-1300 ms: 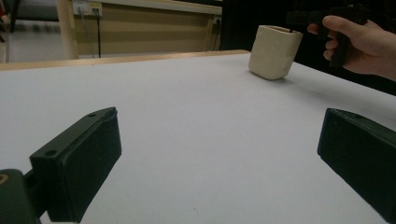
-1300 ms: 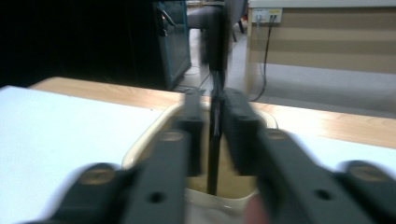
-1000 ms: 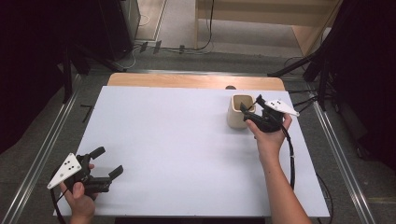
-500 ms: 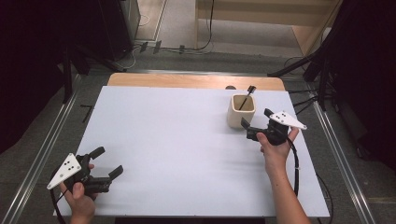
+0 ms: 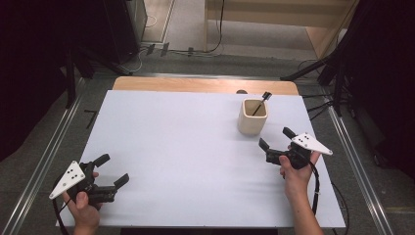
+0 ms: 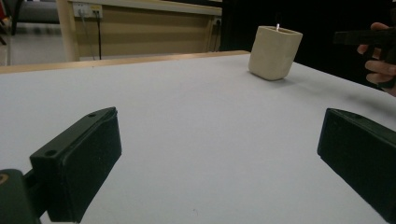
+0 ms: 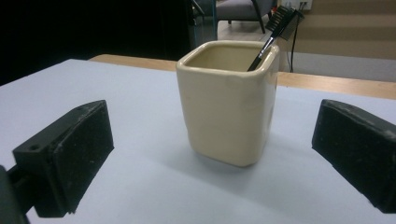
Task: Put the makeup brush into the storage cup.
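Observation:
A cream square cup [image 5: 252, 117] stands upright on the white table top [image 5: 186, 156], at the far right. A black brush [image 5: 260, 103] leans in it, bristle head up and over the far rim. My right gripper [image 5: 274, 138] hovers just on the near right side of the cup, apart from it. Its jaws have just been opening and stand wide with nothing between them. In the right gripper view, the cup [image 7: 229, 107] and brush [image 7: 275, 30] sit ahead of the spread jaws. My left gripper [image 5: 114, 169] rests open and empty at the near left corner, far from the cup [image 6: 274, 52].
A bare wooden strip [image 5: 195, 84] runs along the table's far edge. Metal rails [image 5: 46, 156] flank both sides of the table. A black cable [image 5: 315, 188] trails from the right gripper along the forearm. Dark stands and cables lie on the floor beyond.
The right gripper has drawn back from the cup's rim toward the near right and sunk a little, with its jaws spread wider. The brush stays in the cup. The left gripper has not moved.

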Demonstrator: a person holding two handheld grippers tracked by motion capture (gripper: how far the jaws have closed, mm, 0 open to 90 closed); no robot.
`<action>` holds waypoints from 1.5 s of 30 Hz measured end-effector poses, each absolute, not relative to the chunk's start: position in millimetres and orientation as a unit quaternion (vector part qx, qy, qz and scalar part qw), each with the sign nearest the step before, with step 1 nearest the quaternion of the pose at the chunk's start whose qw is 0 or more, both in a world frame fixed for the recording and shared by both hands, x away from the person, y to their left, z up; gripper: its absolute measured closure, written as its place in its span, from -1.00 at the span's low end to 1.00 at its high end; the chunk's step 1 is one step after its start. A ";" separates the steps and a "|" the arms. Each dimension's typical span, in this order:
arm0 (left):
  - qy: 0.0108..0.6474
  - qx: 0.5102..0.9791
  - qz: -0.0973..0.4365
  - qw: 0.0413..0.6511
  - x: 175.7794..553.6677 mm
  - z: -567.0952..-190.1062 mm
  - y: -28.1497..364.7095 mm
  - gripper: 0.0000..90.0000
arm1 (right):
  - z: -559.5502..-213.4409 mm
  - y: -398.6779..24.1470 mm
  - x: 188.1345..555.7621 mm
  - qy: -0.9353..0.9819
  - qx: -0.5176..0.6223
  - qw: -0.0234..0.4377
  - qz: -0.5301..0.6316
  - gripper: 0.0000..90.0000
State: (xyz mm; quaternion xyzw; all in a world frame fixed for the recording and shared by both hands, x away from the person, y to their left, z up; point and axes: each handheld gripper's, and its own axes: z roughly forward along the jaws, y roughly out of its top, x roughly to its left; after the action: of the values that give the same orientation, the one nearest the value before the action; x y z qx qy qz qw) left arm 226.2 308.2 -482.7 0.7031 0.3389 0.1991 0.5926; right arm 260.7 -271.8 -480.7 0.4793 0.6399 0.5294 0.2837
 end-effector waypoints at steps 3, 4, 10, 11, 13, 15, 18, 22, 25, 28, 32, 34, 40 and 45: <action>0.339 0.703 0.199 0.592 226.3 -482.8 308.2 -1.00 | -482.8 -273.4 256.6 0.641 0.478 0.286 0.528 -1.00; 0.339 0.703 0.199 0.592 226.4 -482.8 308.2 -1.00 | -483.7 -274.7 254.5 0.641 0.477 0.285 0.529 -1.00; 0.341 0.701 0.200 0.594 226.2 -482.1 310.3 -1.00 | -488.2 -283.4 238.6 0.644 0.478 0.280 0.527 -1.00; 0.340 0.701 0.200 0.594 226.3 -482.2 310.4 -1.00 | -488.3 -284.9 235.7 0.644 0.479 0.281 0.527 -1.00; 0.340 0.701 0.200 0.594 226.4 -482.2 310.2 -1.00 | -488.4 -287.6 229.9 0.643 0.479 0.282 0.527 -1.00; 0.339 0.702 0.200 0.594 226.2 -482.1 309.8 -1.00 | -488.5 -289.2 224.9 0.645 0.479 0.284 0.524 -1.00; 0.340 0.701 0.200 0.595 226.2 -482.0 310.0 -1.00 | -489.5 -291.1 218.6 0.645 0.479 0.286 0.521 -1.00; 0.343 0.699 0.199 0.595 226.3 -482.0 310.6 -1.00 | -492.0 -294.5 210.6 0.647 0.482 0.283 0.518 -1.00; 0.344 0.699 0.198 0.594 227.1 -482.5 310.6 -1.00 | -494.8 -300.2 202.7 0.652 0.482 0.284 0.512 -1.00; 0.344 0.700 0.198 0.594 227.1 -482.6 310.0 -1.00 | -496.4 -303.1 199.9 0.651 0.485 0.282 0.512 -1.00; 0.342 0.700 0.199 0.594 226.5 -482.1 310.2 -1.00 | -498.4 -307.0 194.0 0.651 0.488 0.279 0.511 -1.00; 0.343 0.699 0.199 0.595 226.7 -482.2 310.5 -1.00 | -498.8 -310.4 188.5 0.652 0.487 0.281 0.509 -1.00; 0.341 0.703 0.199 0.592 227.1 -482.6 309.3 -1.00 | -501.4 -316.4 180.0 0.649 0.492 0.275 0.510 -1.00; 0.342 0.702 0.198 0.593 227.3 -482.8 309.5 -1.00 | -502.8 -316.5 176.2 0.656 0.491 0.277 0.502 -1.00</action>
State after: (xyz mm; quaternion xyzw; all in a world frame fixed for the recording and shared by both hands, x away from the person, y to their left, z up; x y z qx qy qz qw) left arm 227.3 309.5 -482.8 0.7016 0.3417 0.1984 0.5929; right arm 176.2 -316.5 -502.8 0.4908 0.6559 0.5024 0.2765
